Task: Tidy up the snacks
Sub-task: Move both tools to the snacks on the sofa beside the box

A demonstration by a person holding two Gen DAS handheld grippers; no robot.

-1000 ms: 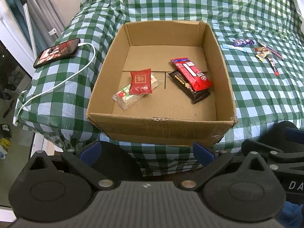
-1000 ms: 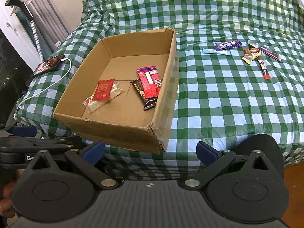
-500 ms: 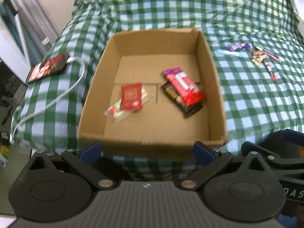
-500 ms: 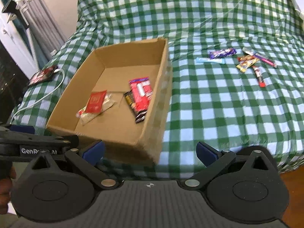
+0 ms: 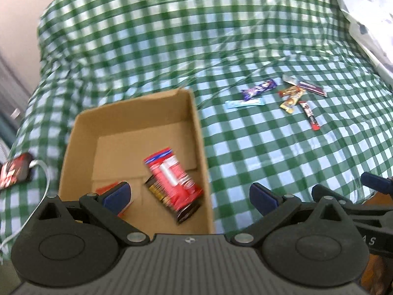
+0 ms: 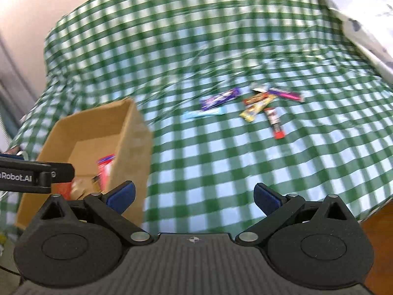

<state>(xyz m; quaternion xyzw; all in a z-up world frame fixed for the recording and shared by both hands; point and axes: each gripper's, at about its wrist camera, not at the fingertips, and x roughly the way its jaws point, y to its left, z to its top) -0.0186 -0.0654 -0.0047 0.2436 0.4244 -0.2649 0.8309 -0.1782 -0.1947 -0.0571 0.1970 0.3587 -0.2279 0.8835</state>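
Observation:
An open cardboard box (image 5: 199, 132) (image 6: 132, 132) sits on a green checked cloth. Inside lie a red bar (image 5: 172, 174) on a dark bar (image 5: 186, 211), and a red packet (image 5: 108, 186) partly hidden behind my left fingertip. Farther right on the cloth are loose snacks: a purple bar (image 5: 258, 89) (image 6: 221, 98), a light blue bar (image 5: 245, 103) (image 6: 203, 113), a yellow bar (image 5: 292, 98) (image 6: 255, 109) and a red-tipped stick (image 5: 310, 115) (image 6: 275, 123). My left gripper (image 5: 189, 196) is open over the box's right wall. My right gripper (image 6: 194, 195) is open, well short of the snacks.
A phone (image 5: 14, 173) with a white cable (image 5: 41, 189) lies left of the box. A white patterned fabric (image 5: 368, 17) (image 6: 356, 17) lies at the far right. Wooden floor (image 6: 378, 221) shows past the cloth's right edge. The left gripper's body (image 6: 32, 177) enters the right view.
Both grippers have lifted and swung right and forward. The box has slid toward the lower left of both views, and the loose snacks now sit nearer the centre. Both stay open.

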